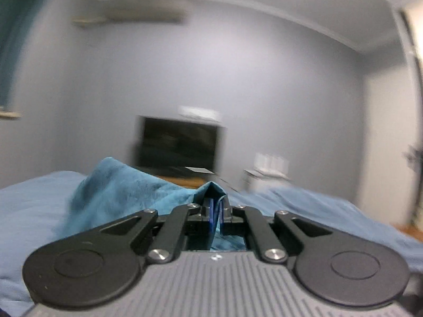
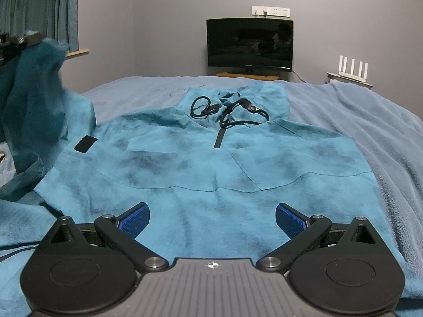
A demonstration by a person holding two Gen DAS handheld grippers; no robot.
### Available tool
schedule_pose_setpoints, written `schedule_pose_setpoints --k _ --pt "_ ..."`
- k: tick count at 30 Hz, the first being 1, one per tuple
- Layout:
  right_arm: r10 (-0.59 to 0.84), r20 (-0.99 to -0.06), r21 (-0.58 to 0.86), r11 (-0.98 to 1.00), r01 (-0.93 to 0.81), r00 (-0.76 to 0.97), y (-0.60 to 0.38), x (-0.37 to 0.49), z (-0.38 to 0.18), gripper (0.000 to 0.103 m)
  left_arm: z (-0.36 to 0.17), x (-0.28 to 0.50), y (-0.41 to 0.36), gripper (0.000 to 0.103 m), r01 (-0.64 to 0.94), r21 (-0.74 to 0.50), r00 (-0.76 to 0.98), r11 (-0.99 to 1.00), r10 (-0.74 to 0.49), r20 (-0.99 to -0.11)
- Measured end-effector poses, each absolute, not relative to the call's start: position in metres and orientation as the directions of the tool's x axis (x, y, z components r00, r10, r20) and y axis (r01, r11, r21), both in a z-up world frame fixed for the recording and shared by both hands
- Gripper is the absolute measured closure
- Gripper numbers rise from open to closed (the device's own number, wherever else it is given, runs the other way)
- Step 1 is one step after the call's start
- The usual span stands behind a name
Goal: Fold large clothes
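Note:
A large teal fleece hoodie (image 2: pixel 211 158) lies face up across the bed, its hood and black drawcords (image 2: pixel 227 111) at the far end. My left gripper (image 1: pixel 216 211) is shut on a fold of its teal fabric (image 1: pixel 132 187), lifted off the bed; the view is blurred. In the right wrist view that raised sleeve (image 2: pixel 34 92) hangs at the far left beneath the left gripper (image 2: pixel 18 41). My right gripper (image 2: pixel 211 222) stands open low over the hoodie's hem, with nothing between its blue pads (image 2: pixel 134 222).
A light blue blanket (image 2: pixel 357 121) covers the bed. Beyond the bed's far end stand a dark monitor (image 2: pixel 249 43) on a wooden stand and a white router (image 2: pixel 353 71) on a small shelf. Curtains (image 2: pixel 39 5) hang at the left.

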State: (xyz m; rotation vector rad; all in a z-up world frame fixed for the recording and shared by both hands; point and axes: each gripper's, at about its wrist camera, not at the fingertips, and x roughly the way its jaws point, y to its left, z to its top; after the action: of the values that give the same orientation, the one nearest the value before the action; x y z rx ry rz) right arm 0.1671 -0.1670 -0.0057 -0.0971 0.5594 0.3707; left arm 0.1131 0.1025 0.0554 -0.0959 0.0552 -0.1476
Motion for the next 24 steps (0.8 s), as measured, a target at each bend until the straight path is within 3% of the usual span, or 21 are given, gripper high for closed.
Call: schedule_pose_setpoints --k 10,11,12,13,14,15,20,24 --pt "0.255 -0.590 0.055 0.959 -0.277 0.766 -0.182 0.180 -0.016 0.000 -0.009 0.150 0.015 0.101 0.471 -0.177 0.792 0.864 -0.502 -0.348" --pt "0.255 -0.594 0.061 0.960 -0.273 0.763 -0.184 0.181 -0.017 0.000 -0.011 0.148 0.013 0.091 0.480 -0.182 0.775 0.858 -0.512 -0.370" --pt "0.255 -0.597 0.065 0.961 -0.271 0.761 -0.184 0.182 -0.018 0.000 -0.012 0.147 0.014 0.071 0.483 -0.186 0.765 0.856 -0.515 -0.386" --pt "0.256 -0.600 0.067 0.960 -0.271 0.758 -0.185 0.182 -0.019 0.000 -0.010 0.142 0.015 0.058 0.480 -0.190 0.765 0.857 -0.514 -0.389" --pt "0.262 -0.600 0.068 0.958 -0.278 0.756 -0.184 0.182 -0.019 0.000 -0.008 0.138 0.020 0.036 0.475 -0.185 0.774 0.860 -0.508 -0.377" --pt "0.269 -0.599 0.068 0.956 -0.287 0.754 -0.184 0.182 -0.019 0.000 -0.004 0.130 0.028 0.025 0.463 -0.168 0.797 0.870 -0.492 -0.349" --pt "0.337 -0.568 0.045 0.924 -0.381 0.751 -0.172 0.172 -0.014 0.001 0.032 0.099 0.061 0.020 0.270 -0.131 0.899 0.954 -0.299 -0.320" --pt "0.397 -0.538 -0.001 0.882 -0.472 0.744 -0.157 0.160 -0.009 0.001 0.026 0.104 0.104 0.020 0.040 -0.185 0.909 0.982 -0.112 -0.402"
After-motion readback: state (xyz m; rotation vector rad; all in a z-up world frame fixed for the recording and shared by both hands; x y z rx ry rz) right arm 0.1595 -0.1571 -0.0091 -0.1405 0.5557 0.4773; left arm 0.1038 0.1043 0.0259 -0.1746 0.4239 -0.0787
